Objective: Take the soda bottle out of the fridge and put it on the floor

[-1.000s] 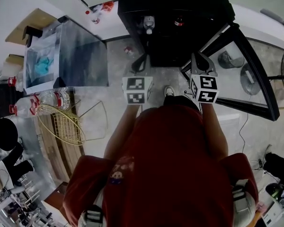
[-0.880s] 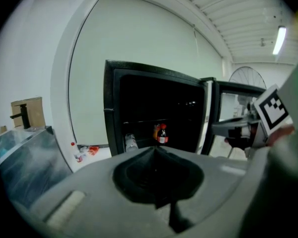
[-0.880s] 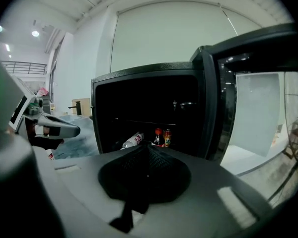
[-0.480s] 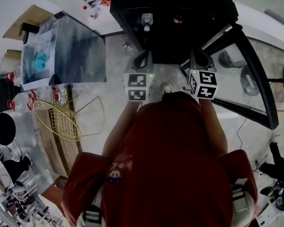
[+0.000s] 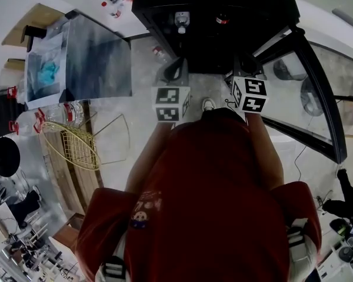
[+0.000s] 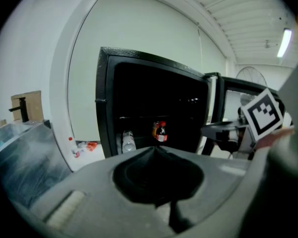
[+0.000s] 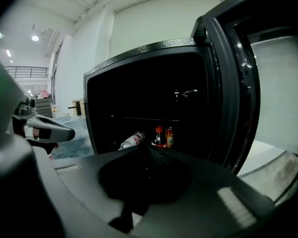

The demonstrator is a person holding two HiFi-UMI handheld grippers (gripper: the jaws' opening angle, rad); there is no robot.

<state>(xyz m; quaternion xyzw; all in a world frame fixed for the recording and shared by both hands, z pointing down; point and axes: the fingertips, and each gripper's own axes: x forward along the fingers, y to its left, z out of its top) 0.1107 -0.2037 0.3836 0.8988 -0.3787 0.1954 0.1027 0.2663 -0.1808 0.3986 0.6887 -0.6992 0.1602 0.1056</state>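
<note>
Black fridge [image 7: 139, 51] stands open, label on its soda bottle [image 7: 158, 139] unreadable.

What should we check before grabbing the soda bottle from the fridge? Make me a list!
1. Fridge door open: ok.
2. Soda bottle in sight and upright on the shelf: ok.
3. Right gripper ready to grab: not ok, its fingers are shut with nothing between them.
4. Left gripper empty: ok, shut on nothing.
5. Room around the soda bottle: cannot tell. A can stands right next to it and a water bottle is on its other side.
</note>
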